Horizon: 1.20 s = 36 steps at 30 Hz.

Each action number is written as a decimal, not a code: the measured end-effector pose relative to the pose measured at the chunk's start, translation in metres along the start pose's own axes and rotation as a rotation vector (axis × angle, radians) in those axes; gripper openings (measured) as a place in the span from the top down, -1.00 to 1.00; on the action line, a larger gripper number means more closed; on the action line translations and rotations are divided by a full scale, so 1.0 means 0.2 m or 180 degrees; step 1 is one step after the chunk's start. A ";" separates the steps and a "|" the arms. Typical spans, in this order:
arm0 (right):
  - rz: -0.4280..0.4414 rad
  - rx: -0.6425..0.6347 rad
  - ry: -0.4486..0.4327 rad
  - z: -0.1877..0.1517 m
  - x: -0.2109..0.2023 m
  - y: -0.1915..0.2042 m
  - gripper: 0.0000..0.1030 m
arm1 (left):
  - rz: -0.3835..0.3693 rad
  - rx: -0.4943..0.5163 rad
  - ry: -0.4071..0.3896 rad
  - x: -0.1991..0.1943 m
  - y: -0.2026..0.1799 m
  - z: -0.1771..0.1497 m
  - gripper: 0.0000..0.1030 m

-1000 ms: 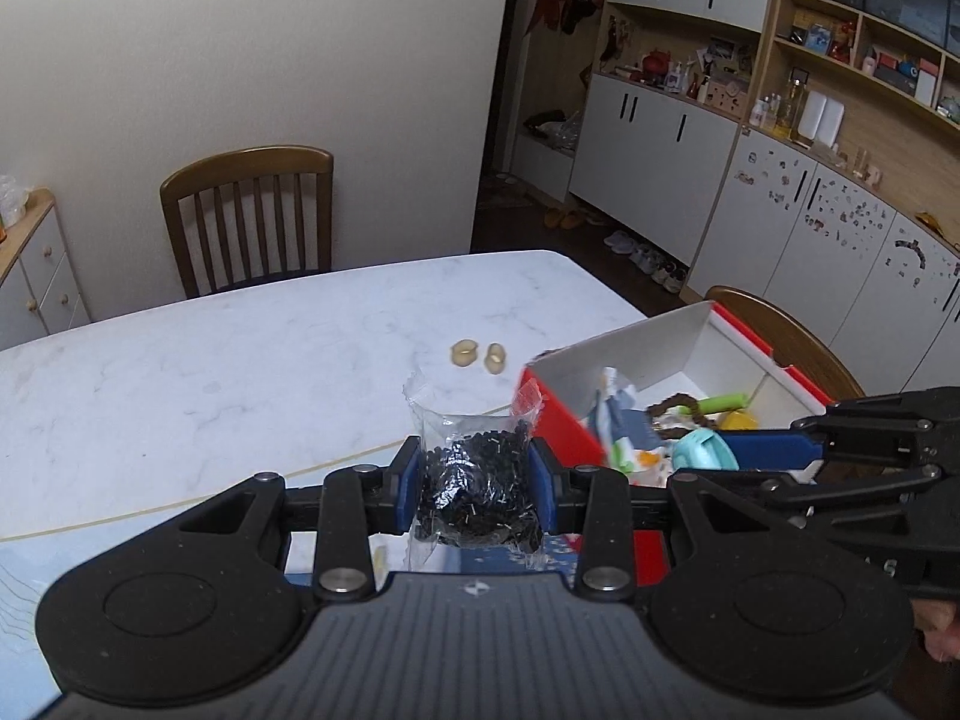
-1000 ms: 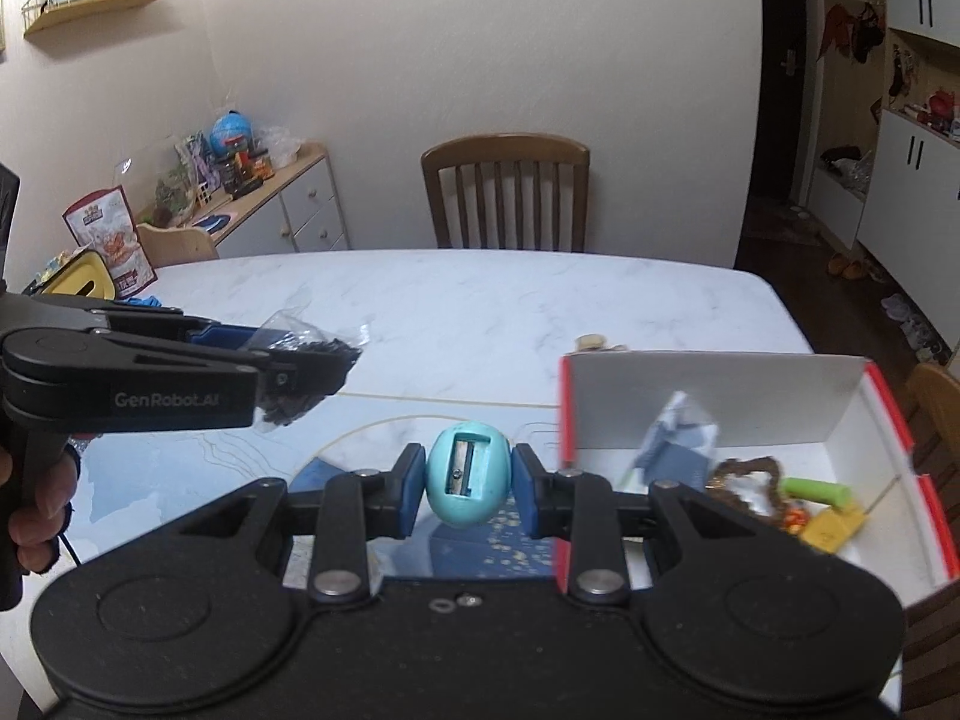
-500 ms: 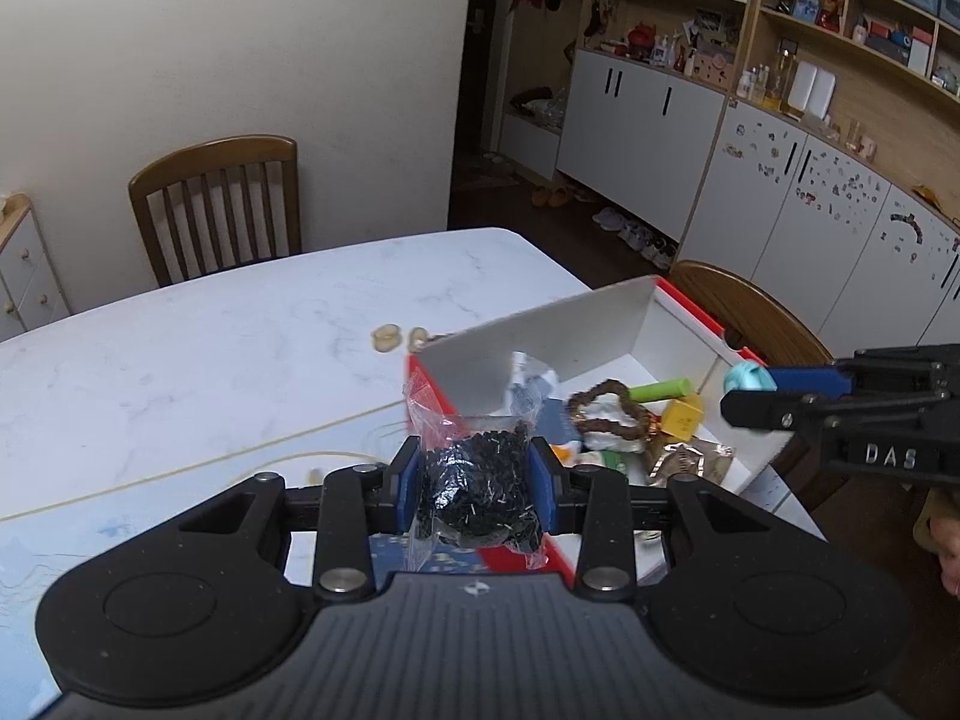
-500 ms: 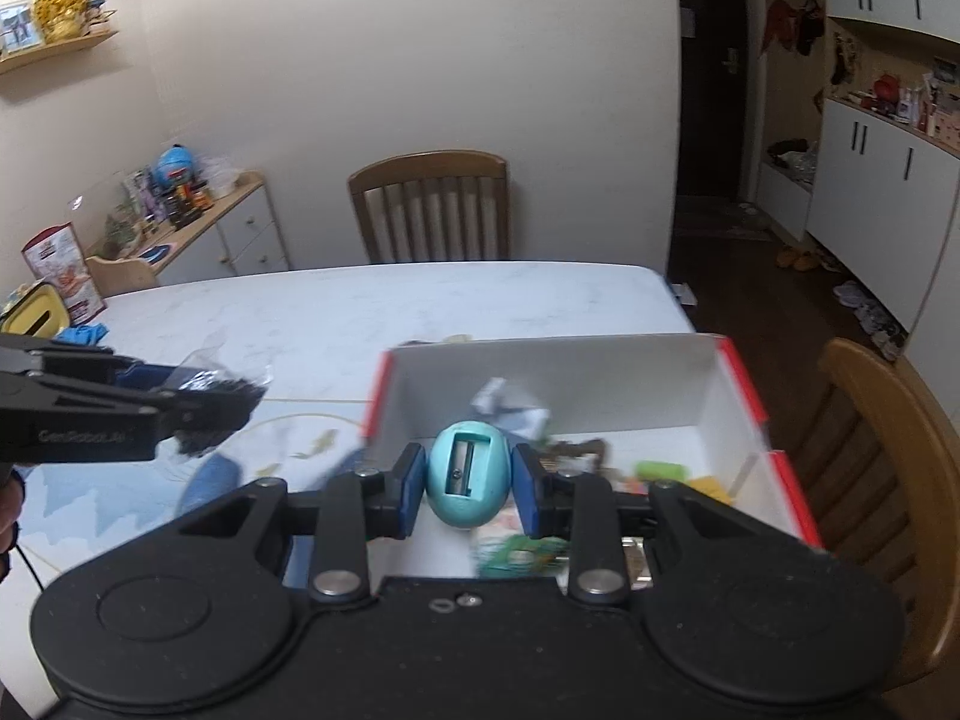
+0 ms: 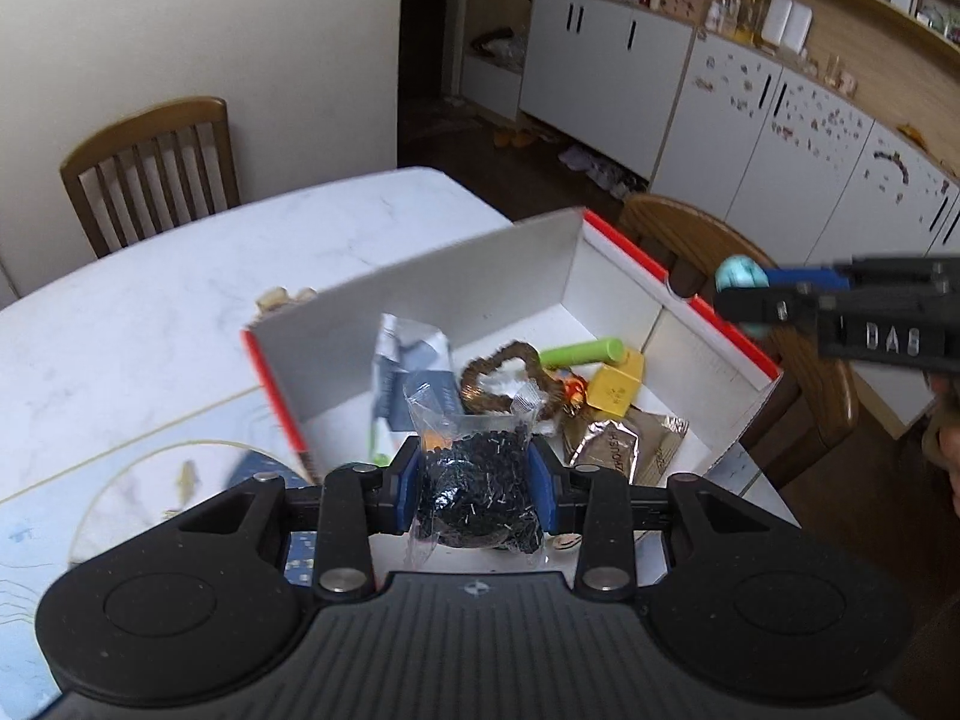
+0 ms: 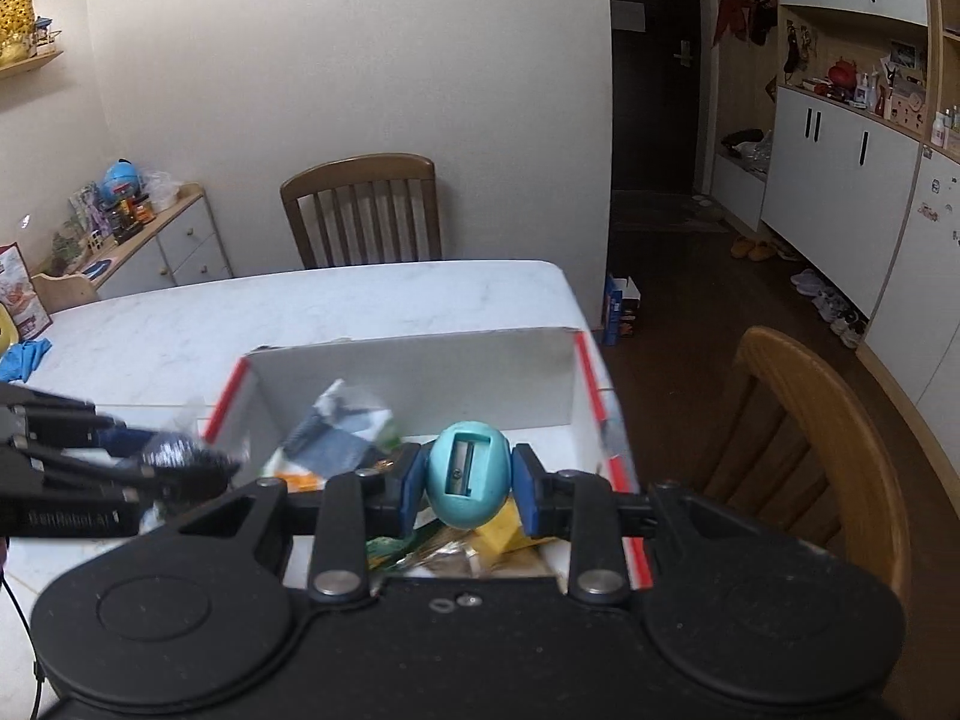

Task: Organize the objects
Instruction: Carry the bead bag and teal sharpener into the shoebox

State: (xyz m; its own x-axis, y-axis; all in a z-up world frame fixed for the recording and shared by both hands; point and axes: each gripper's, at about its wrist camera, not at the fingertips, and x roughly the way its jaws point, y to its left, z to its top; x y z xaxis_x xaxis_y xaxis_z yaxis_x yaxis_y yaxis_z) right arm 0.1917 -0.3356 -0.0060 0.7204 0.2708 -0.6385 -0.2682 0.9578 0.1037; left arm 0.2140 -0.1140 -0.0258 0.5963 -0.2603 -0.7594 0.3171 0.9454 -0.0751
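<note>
We hold the left gripper (image 5: 477, 483) above the near edge of the white box (image 5: 420, 294) with red rims, its jaws clamped on a small clear bag of black granules (image 5: 480, 489). The bag hangs between the blue pads, over the box's inside.

Our right gripper (image 6: 468, 483) has its jaws clamped on a teal egg-shaped pencil sharpener (image 6: 467, 483), blade slot facing the camera. In the left wrist view the sharpener sits beyond the box's right wall, in front of the wooden chair (image 5: 798, 354) there; in the right wrist view it appears over the box's near right part, so we cannot tell its exact place over the rim.

The box stands on the white marble desk (image 5: 150, 300), near its right end. Inside lie a green cylinder (image 5: 582, 353), a yellow block (image 5: 615, 387), a brown bead loop (image 5: 504, 381), a foil packet (image 5: 624, 444) and a grey-and-white packet (image 5: 405, 372). Two small tan pieces (image 5: 279, 297) rest on the desk just behind the box's far wall.
</note>
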 end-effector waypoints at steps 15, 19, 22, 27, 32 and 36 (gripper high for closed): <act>0.0169 -0.0008 0.0229 0.11 0.33 -0.14 0.42 | -0.0040 0.0093 0.0404 0.35 -0.18 0.04 0.30; 0.0166 -0.0052 0.0350 0.12 0.46 -0.11 0.42 | -0.0036 0.0142 0.0467 0.42 -0.20 0.04 0.30; 0.0174 -0.0100 0.0467 0.12 0.54 -0.09 0.42 | -0.0016 0.0154 0.0508 0.47 -0.21 0.04 0.30; 0.0142 -0.0192 0.0650 0.10 0.66 -0.05 0.42 | -0.0025 0.0137 0.0577 0.52 -0.20 0.03 0.30; 0.0111 -0.0226 0.0844 0.08 0.76 -0.03 0.42 | -0.0036 0.0143 0.0588 0.55 -0.20 0.03 0.30; 0.0111 -0.0243 0.0927 0.05 0.78 -0.02 0.42 | -0.0046 0.0125 0.0582 0.55 -0.19 0.03 0.30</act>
State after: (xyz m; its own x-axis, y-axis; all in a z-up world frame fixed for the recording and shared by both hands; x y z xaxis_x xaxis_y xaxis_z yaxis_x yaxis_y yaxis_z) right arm 0.3128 -0.2959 -0.0982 0.4991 0.2539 -0.8285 -0.3448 0.9353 0.0790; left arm 0.2725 -0.1799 -0.1028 0.4486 -0.2304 -0.8635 0.3552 0.9326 -0.0643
